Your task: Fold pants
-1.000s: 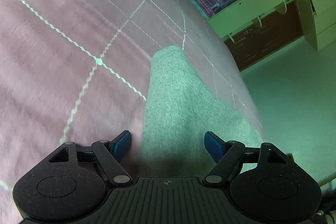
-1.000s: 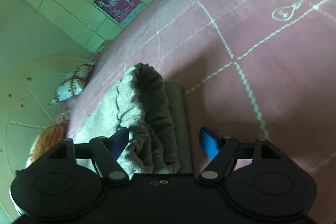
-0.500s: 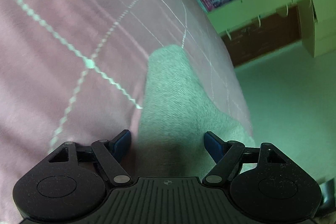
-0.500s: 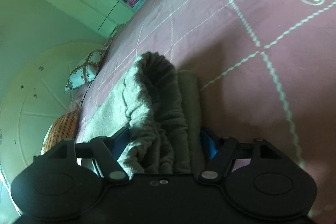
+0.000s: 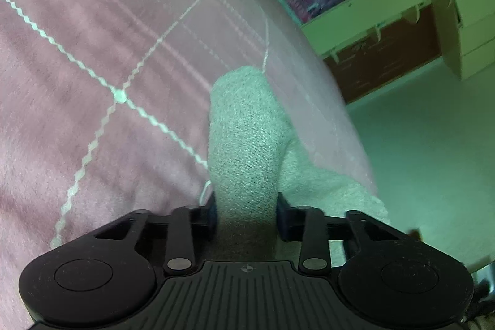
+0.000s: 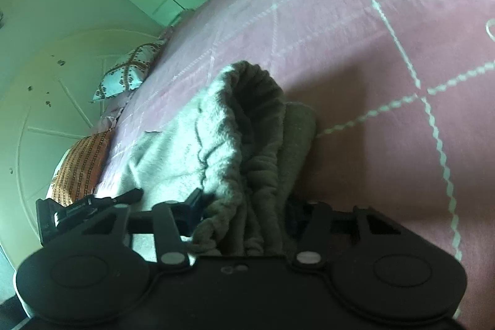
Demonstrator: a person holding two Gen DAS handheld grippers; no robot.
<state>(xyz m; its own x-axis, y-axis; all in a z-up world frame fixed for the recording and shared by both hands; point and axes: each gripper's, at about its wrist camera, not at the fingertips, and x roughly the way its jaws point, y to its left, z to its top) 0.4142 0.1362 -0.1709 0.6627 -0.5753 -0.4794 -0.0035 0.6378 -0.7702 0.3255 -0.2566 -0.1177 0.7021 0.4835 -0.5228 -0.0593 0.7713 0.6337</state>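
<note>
A bed [image 5: 92, 51] is covered by a pink, soft-napped cover crossed by pale zigzag stitched lines that form large squares; the same cover [image 6: 386, 51] is seen in the right view, where a small outlined motif is cut off at the right edge. Beyond the bed, pale green cabinets [image 5: 355, 14] with dark red pictures set into them are seen, above a dark brown wooden panel [image 5: 386, 61] and a smooth pale floor [image 5: 433, 160]. In the right view a pale wall with a raised curved moulding [image 6: 46, 113] is shown at the left, and two pillows are lain at the far left of the bed: a light patterned one [image 6: 126, 76] and an orange patterned one [image 6: 80, 166]. The pants [image 5: 247, 150] are of grey, fuzzy knit fabric and are lain near the bed's edge. In the left view a narrow rounded leg end is pinched up into a fold whose long axis runs from the near tongs away toward the far cabinets. In the right view the gathered, ribbed waistband [image 6: 247, 138] is bunched up in wrinkles, its opening pointed away from the camera, with flatter cloth spread to the left. The left gripper [image 5: 246, 212] is closed on the leg fabric, and the right gripper [image 6: 244, 209] is closed on the waistband, dark pads being pressed against cloth on both sides.
</note>
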